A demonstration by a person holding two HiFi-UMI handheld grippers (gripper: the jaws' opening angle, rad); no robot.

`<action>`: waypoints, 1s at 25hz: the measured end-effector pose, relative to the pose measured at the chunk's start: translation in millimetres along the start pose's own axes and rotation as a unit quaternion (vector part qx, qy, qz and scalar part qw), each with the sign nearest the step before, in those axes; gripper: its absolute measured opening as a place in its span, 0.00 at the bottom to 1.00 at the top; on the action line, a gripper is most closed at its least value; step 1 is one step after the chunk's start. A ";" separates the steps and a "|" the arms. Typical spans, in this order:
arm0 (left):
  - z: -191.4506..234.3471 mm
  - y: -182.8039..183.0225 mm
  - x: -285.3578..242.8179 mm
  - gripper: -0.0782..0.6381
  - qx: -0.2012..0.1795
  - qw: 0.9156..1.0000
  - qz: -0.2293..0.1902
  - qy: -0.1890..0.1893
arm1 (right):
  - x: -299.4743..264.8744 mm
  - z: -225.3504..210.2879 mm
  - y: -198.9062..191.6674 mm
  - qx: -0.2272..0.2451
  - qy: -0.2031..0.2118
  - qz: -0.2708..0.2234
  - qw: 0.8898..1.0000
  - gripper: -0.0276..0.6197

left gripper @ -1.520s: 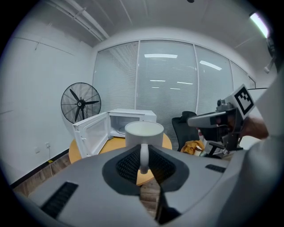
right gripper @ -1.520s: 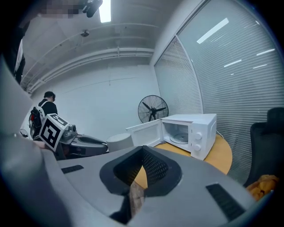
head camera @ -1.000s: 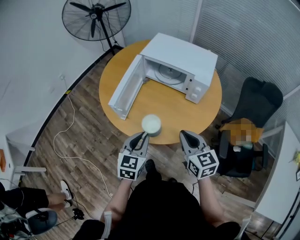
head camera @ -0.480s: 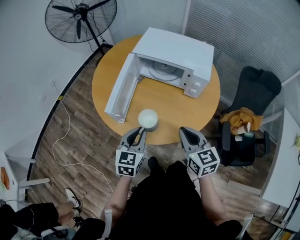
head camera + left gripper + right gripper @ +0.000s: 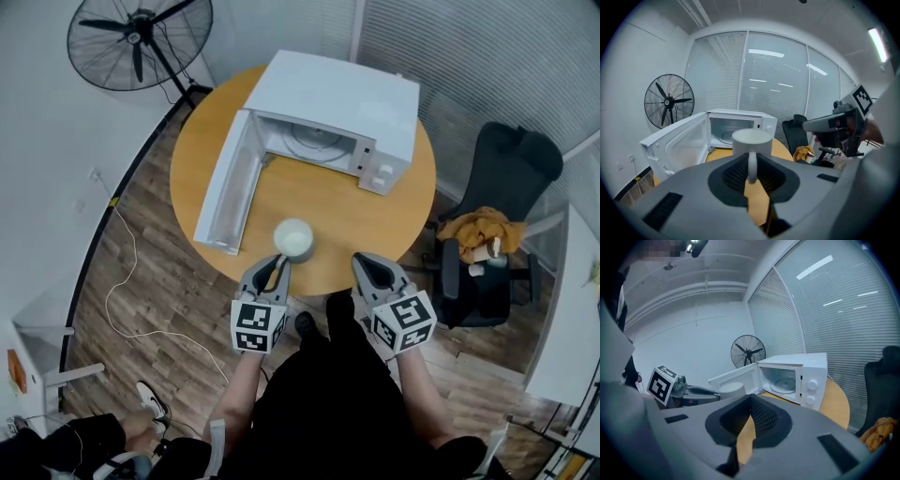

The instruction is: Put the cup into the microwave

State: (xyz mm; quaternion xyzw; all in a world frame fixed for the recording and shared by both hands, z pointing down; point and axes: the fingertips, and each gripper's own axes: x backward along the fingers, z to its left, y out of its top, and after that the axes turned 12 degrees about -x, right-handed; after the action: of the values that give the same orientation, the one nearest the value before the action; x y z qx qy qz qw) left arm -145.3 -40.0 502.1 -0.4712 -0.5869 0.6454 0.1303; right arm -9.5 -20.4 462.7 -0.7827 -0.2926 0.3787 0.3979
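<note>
A white cup is at the front of the round wooden table, its handle toward me. My left gripper is shut on that handle; in the left gripper view the handle runs down between the jaws below the cup's body. The cup's base is hidden. The white microwave stands at the back, its door swung wide to the left and its glass turntable bare. My right gripper is shut on nothing, to the right of the cup.
A black office chair with an orange cloth stands right of the table. A standing fan is at the far left, and a white cable lies on the wooden floor. Window blinds run behind the microwave.
The head view has drifted, so the table and microwave sit further left in the picture. Both grippers keep their places relative to the cup.
</note>
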 end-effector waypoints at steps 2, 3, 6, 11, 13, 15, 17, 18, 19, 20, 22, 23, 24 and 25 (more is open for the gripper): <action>1.5 4.7 -10.2 0.17 0.001 1.000 0.002 0.003 | -5.9 -7.1 7.9 0.001 0.007 0.000 1.000 0.06; 3.1 7.9 -16.4 0.17 0.002 1.000 0.002 0.005 | -9.9 -11.3 12.7 0.002 0.011 -0.001 1.000 0.06; 13.3 19.4 -38.0 0.17 0.001 1.000 0.005 0.014 | -24.5 -24.7 30.5 0.007 0.025 -0.004 1.000 0.06; 32.3 41.7 -67.7 0.17 -0.001 0.999 0.008 0.036 | -46.2 -47.4 59.2 0.010 0.048 -0.005 0.999 0.06; 39.0 50.4 -81.2 0.17 -0.005 0.999 0.009 0.043 | -54.7 -56.8 71.1 0.011 0.057 -0.009 0.998 0.06; 43.3 57.0 -93.8 0.17 -0.006 0.999 0.011 0.050 | -62.6 -65.6 79.2 0.011 0.066 -0.010 0.998 0.06; 46.0 60.8 -104.9 0.17 -0.005 0.998 0.014 0.058 | -70.1 -73.0 83.3 0.011 0.077 -0.007 0.997 0.06; 46.7 61.9 -109.7 0.17 -0.003 0.998 0.016 0.061 | -73.4 -75.9 84.2 0.010 0.083 -0.004 0.997 0.06; 46.9 62.6 -114.3 0.17 -0.001 0.998 0.018 0.065 | -76.2 -78.3 84.7 0.010 0.089 -0.001 0.996 0.06; 46.8 62.9 -118.6 0.17 0.000 0.997 0.020 0.068 | -78.5 -80.5 84.8 0.009 0.096 0.002 0.995 0.06; 45.8 62.5 -127.1 0.17 0.005 0.997 0.025 0.074 | -83.1 -85.4 83.4 0.009 0.107 0.009 0.994 0.06; 45.5 62.0 -131.1 0.17 0.008 0.997 0.027 0.077 | -86.0 -88.4 82.2 0.009 0.111 0.014 0.994 0.06; 45.4 61.5 -135.0 0.17 0.012 0.996 0.029 0.080 | -89.2 -91.7 80.9 0.007 0.114 0.018 0.993 0.06; 45.5 61.2 -138.7 0.17 0.014 0.996 0.031 0.082 | -92.4 -94.8 79.8 0.006 0.117 0.022 0.993 0.06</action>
State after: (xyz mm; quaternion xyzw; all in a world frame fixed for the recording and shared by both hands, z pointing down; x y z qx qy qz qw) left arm -83.9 -185.9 505.3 -0.5386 -0.5501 0.6168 0.1641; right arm 31.2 -169.5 466.2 -0.8255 -0.2248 0.2950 0.4254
